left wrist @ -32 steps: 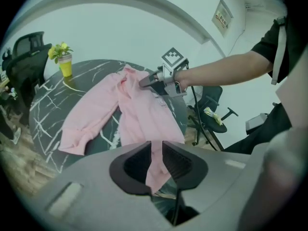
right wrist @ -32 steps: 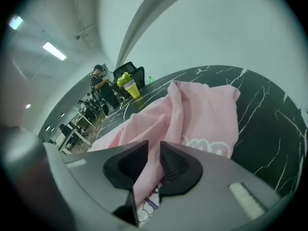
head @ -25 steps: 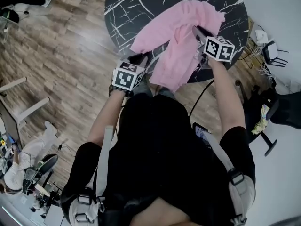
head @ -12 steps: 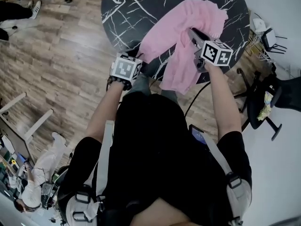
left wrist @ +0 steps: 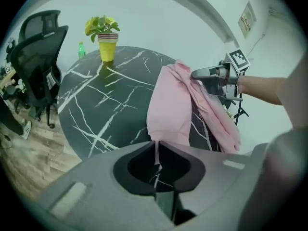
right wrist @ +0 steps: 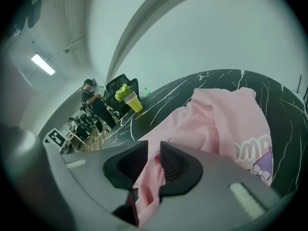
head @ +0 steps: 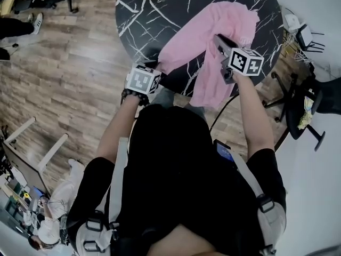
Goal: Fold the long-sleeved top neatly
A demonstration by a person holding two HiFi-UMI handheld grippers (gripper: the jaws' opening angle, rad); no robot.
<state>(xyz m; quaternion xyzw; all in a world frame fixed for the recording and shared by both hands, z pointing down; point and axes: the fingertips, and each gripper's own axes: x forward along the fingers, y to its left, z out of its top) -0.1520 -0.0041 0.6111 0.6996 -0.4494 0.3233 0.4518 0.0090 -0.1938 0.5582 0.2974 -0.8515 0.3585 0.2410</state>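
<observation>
Both jaws grasp the top [head: 234, 23], partly hanging off the desk [head: 144, 15]: right gripper [right wrist: 153, 160] on a thick bunch, left gripper [left wrist: 156, 148] just closing on a thin hem that may slip under pull.

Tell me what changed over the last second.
The left gripper came down to the near corner of the top at the edge of the table, and its jaws have just closed on a thin edge of the cloth. The right gripper stayed clamped on a fold of the top, which still hangs over the table's edge.
</observation>
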